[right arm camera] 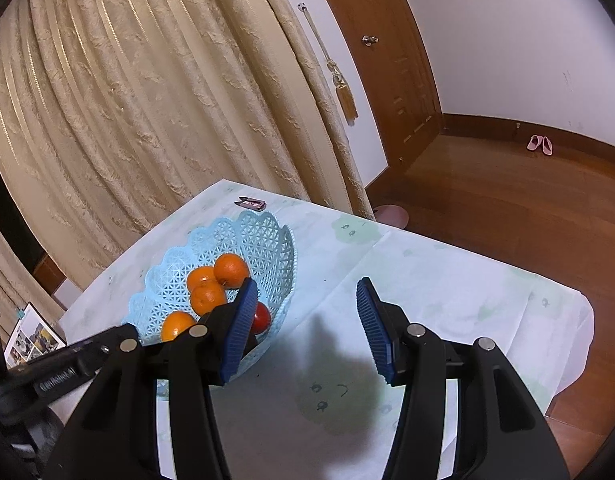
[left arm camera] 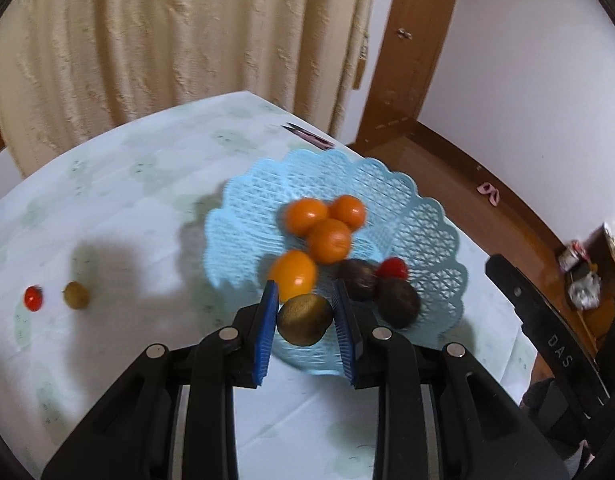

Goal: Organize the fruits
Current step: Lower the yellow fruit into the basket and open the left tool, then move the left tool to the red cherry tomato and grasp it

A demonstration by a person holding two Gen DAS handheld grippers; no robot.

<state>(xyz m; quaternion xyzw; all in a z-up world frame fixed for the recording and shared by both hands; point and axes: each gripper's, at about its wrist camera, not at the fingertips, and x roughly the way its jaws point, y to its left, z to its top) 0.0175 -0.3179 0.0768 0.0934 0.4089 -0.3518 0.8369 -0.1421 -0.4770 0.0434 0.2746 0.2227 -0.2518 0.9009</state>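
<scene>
Pale tablecloth (left arm camera: pixel 107 208): my left gripper (left arm camera: pixel 305 312) clamps a kiwi (left arm camera: pixel 304 319) at the basket's (left arm camera: pixel 439 240) six-o'clock rim; right gripper (right arm camera: pixel 303 320) gapes, empty.

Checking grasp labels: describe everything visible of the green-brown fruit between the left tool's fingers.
The green-brown fruit is round, dull olive with brownish mottling, matte skin, slightly blurred. It sits between the blue ribbed pads of the left tool, over the near rim of the blue lattice basket, beside an orange fruit. The pads flank it closely; firm contact or support from below cannot be told.
</scene>
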